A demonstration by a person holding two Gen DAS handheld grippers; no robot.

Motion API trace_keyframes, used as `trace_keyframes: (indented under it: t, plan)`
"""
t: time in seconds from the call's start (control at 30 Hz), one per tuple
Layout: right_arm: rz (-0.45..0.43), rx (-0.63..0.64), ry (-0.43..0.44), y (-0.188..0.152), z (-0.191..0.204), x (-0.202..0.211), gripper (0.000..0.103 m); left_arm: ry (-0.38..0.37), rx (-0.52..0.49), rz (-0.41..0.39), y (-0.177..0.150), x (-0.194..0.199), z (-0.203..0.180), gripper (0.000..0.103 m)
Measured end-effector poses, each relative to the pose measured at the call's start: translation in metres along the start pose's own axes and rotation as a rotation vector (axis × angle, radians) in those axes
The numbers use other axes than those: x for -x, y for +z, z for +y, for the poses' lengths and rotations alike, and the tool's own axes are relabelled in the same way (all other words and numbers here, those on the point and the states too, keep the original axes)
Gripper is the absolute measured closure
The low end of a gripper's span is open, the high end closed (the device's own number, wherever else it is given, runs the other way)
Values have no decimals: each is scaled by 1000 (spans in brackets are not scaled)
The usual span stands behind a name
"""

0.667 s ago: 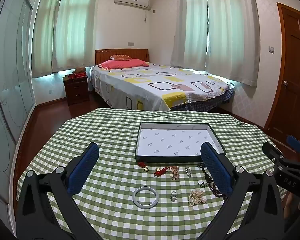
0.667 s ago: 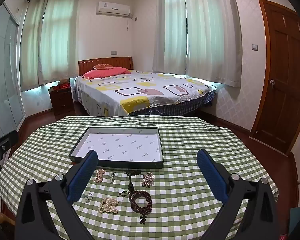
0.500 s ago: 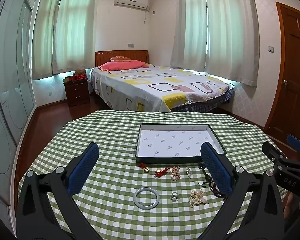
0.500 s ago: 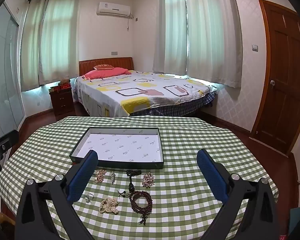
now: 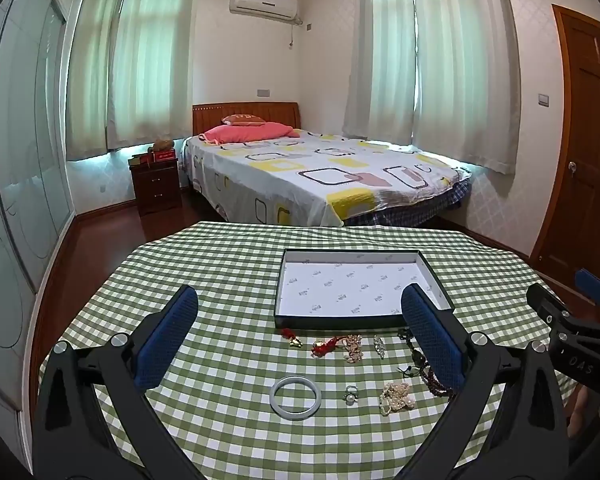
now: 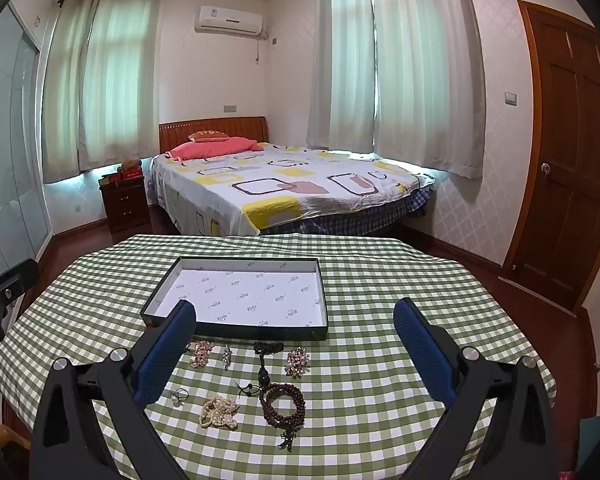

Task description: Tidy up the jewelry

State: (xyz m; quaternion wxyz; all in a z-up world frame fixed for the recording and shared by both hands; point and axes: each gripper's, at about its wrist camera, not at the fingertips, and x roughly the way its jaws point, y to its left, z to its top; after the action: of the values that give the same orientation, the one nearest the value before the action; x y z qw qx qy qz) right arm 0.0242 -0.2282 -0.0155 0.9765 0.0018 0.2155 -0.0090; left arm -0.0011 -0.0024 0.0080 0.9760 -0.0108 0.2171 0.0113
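Both tools are seen spread to their widest, with nothing grasped: the left gripper (image 5: 300,332) and the right gripper (image 6: 296,344) are held above the checked tablecloth (image 6: 380,380), short of the jewelry. The shallow box (image 6: 236,330) is framed beyond the fingertips in both views, and no piece is seen inside it.

Between the left jaws, nearest the camera, a pale bangle (image 5: 296,397) is laid flat, with a small ring (image 5: 350,394) and a heap of pearls (image 5: 394,397) toward the right-hand jaw. Further out, just before the box wall, a red charm (image 5: 292,338), a red-and-gold piece (image 5: 324,347) and a slim brooch (image 5: 379,347) are lined up. Between the right jaws, a dark bead bracelet (image 6: 283,405) and its tasselled cord (image 6: 266,360) are found near the middle, with a sparkly flower brooch (image 6: 297,360) just beyond.

Trouble is judged likeliest from the small, flat pieces: the cloth could be pinched and dragged, so that neighbours are scattered. Loose strands could be caught only partly and dropped short of the box. The bangle could be squeezed out sideways by smooth pads
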Motion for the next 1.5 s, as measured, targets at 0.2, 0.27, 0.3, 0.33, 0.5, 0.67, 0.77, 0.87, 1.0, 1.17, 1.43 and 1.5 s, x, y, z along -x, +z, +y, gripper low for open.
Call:
trace_keyframes:
  t: [0.2,0.27,0.3,0.33,0.5,0.67,0.77,0.87,1.0,1.17,1.43,1.5]
  plan:
    - [-1,0,-3,0,0,1,6,0,-8,-3,4,-1,0,4]
    - [-1,0,-4,1,0,1,6,1,-10,-9,1,3,-2,4]
    - [0,0,-4,1,0,1,6,3,-10,-11,1,3,-2,4]
    - [0,0,-5,1,0,1,6,3,-9,-11,1,3,-1,4]
    - [-5,3,-1,0,2,3,6,4,-10,-10,0,3,-1,4]
    - [-6,3,-1,1,1,2,6,6,-7,-8,0,4,-1,4]
    - [-6,4,-1,1,1,3,6,6,-5,-8,-1,4,0,4]
    - [-6,3,0,1,1,3,6,6,-4,-7,-1,4,1,4]
    - [-7,4,-1,1,2,3,6,5,-5,-8,-2,4,1,4]
    - [-6,5,0,3,1,4,6,6,-2,-5,-3,2,2,4]
    - [-6,5,-1,3,0,5,6,6,0,-4,-4,2,2,4]
    - [-6,5,-1,3,0,5,6,8,0,-3,-4,2,2,4]
